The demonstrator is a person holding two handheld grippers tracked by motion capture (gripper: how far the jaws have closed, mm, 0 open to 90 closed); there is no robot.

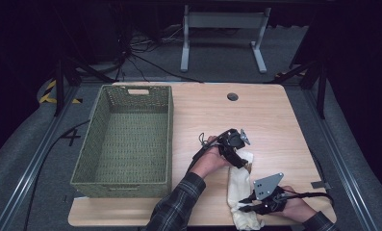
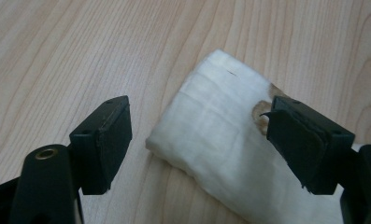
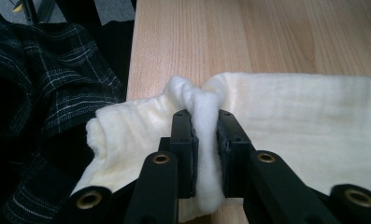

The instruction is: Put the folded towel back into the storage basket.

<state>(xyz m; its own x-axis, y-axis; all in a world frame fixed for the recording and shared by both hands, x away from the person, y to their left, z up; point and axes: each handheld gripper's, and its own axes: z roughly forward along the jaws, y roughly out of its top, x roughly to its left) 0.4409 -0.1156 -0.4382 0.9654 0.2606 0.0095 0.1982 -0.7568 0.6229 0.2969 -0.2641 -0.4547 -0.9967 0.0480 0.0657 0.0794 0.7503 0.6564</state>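
Cloth [image 1: 240, 192] is a folded cream strip on the table [image 1: 275, 125], near the front edge, long axis running away from the person toward the table's middle. Near end is bunched and pinched between the right gripper [image 3: 205, 140] pads, pressed nearly together with a ridge of fabric squeezed up between them (in the high view that right gripper [image 1: 248, 208] sits at the strip's near end, by the table edge). Far end lies flat and free: in the left gripper view the cloth [image 2: 230, 135] end sits between and just ahead of the spread fingers [image 2: 110, 140], closer to the right-hand pad than the other, nothing pressed on it. A brown mark shows at the cloth edge beside that pad. Left gripper [image 1: 236, 156] is over the far end in the high view, so it's the nearer hand for that end. My read: next move is the left closing on the far end, which needs the jaws lowered around the fold, shifted a bit toward the cloth's centre. Basket [image 1: 126, 139] stands beside the cloth on the left gripper's side, well apart.
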